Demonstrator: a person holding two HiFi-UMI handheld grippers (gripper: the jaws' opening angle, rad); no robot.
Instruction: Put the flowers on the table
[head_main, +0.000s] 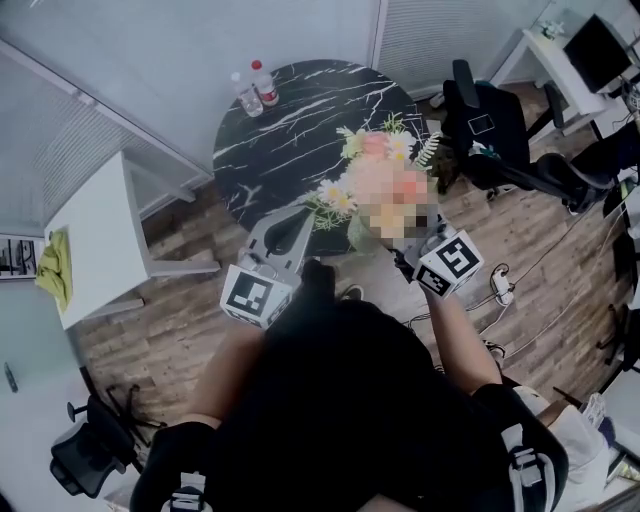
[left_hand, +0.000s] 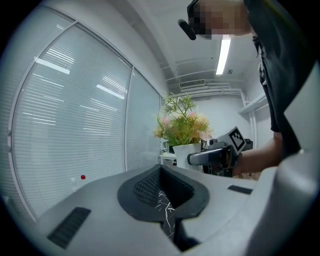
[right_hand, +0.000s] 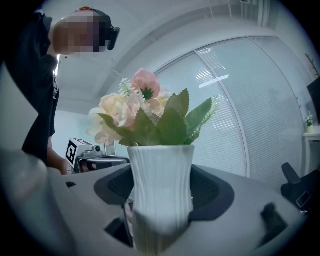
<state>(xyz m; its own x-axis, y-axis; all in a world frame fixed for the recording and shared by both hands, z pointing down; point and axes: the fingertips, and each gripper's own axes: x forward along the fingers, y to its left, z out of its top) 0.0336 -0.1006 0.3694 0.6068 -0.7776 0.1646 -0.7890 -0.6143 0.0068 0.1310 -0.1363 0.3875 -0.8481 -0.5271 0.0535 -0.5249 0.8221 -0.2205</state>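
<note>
A white ribbed vase (right_hand: 160, 190) of pink, cream and yellow flowers (right_hand: 145, 112) sits between the jaws of my right gripper (right_hand: 161, 210), which is shut on it. In the head view the bouquet (head_main: 375, 175) hangs over the near edge of the round black marble table (head_main: 290, 130), and I cannot tell if the vase (head_main: 360, 234) touches it. My right gripper (head_main: 405, 243) holds it from the right. My left gripper (head_main: 283, 225) is just left of the vase, shut and empty. Its view shows the vase (left_hand: 186, 155) and flowers (left_hand: 182, 125) ahead, with a sliver of marble between the jaws.
Two clear bottles (head_main: 252, 90) stand at the table's far left rim. A black office chair (head_main: 500, 140) is to the right of the table. A white side table (head_main: 95, 235) with a yellow cloth (head_main: 55, 265) stands left. White blinds line the walls.
</note>
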